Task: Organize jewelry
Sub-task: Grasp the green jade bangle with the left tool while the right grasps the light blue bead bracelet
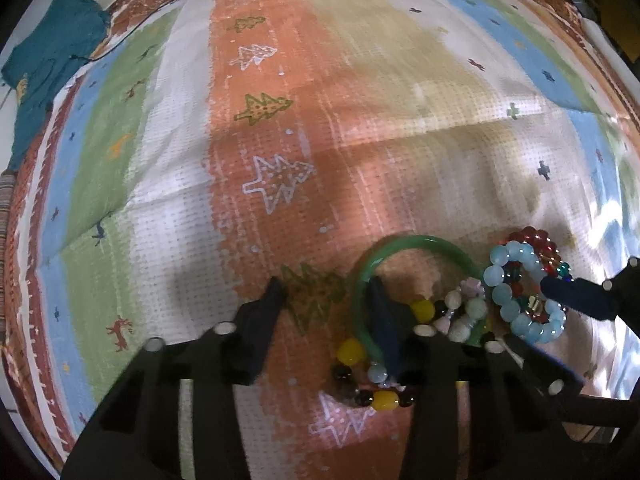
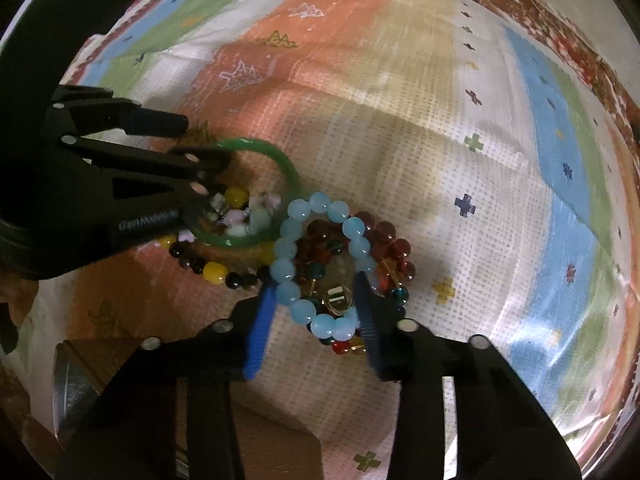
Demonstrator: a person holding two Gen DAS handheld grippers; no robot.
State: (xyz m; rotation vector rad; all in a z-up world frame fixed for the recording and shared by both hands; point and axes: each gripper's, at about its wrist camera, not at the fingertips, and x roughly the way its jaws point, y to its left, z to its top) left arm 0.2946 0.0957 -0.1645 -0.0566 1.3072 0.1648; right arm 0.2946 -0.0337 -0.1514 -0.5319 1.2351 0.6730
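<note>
Pile of bracelets on patterned mat (image 2: pixel 460 168). Right gripper (image 2: pixel 316 316) straddles pale-blue bead bracelet (image 2: pixel 320 264), pads w/ a small gap either side, not pinching. Left gripper (image 1: pixel 326 300) half-open: one finger inside green bangle (image 1: pixel 400 248), rim between jaws, untouched.

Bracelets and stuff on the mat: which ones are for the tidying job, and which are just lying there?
For the job:
green bangle
light blue bead bracelet
red bead bracelet
yellow and black bead bracelet
pale pink and white bead bracelet

Just lying about:
teal cloth
thin black cable
patterned mat
</note>
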